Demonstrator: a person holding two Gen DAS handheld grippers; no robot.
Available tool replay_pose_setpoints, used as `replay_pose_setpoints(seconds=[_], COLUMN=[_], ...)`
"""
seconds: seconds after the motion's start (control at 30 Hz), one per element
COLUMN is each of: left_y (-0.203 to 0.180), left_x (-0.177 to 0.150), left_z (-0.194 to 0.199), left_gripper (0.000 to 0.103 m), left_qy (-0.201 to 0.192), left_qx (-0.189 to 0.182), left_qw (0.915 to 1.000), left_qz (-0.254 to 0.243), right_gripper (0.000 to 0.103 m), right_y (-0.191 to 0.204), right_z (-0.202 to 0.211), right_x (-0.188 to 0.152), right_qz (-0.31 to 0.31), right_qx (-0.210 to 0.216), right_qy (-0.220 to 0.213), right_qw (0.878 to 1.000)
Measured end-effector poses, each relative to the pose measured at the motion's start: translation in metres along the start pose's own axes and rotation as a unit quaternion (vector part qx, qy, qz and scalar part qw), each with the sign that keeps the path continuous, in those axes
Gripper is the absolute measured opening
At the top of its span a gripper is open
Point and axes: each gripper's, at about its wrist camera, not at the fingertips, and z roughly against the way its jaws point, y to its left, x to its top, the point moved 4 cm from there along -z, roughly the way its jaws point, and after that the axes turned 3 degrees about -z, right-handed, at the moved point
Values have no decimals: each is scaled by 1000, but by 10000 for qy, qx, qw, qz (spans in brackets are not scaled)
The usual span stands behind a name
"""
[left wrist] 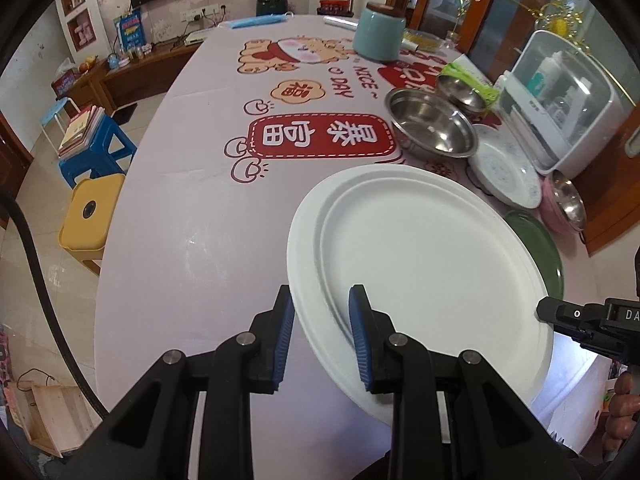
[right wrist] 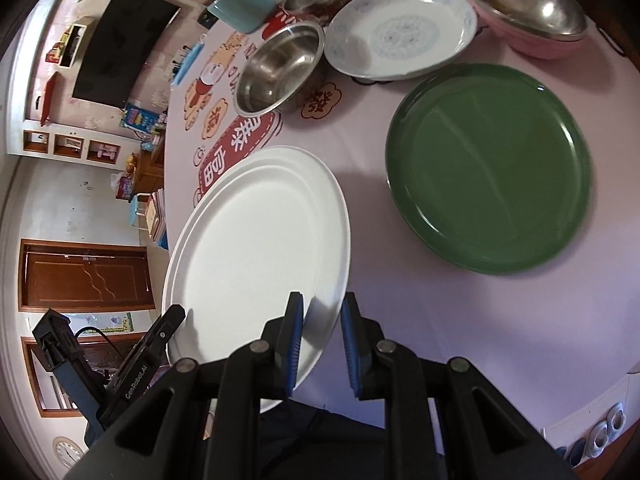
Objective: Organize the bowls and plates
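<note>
A large white plate is held tilted above the table's near edge. My left gripper straddles its left rim with the jaws apart, the rim between the blue pads. My right gripper straddles its opposite rim, jaws also apart. A green plate lies flat to the right. Behind stand a steel bowl, a white patterned plate, a smaller steel bowl and a steel bowl in a pink bowl.
The table carries a pink printed cloth. A teal canister and a white storage box stand at the far right. Yellow and blue stools stand on the floor at the left.
</note>
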Motion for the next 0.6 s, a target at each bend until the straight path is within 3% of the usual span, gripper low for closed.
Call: replay_pose_setpoints(seconds=[0.3, 0.6], left_y=[-16, -34], left_x=[-31, -70], left_z=[29, 32], left_gripper=[26, 26], left_qy=[-128, 119], left_qx=[-56, -114], left_qw=[9998, 9996], left_qz=[115, 243], right_gripper=[19, 19], right_y=[-14, -42], right_z=[25, 34], right_x=[-22, -47], right_qz=[178, 173], right_qx=[4, -174], right_qy=[-114, 64], right_qw=[9998, 9997])
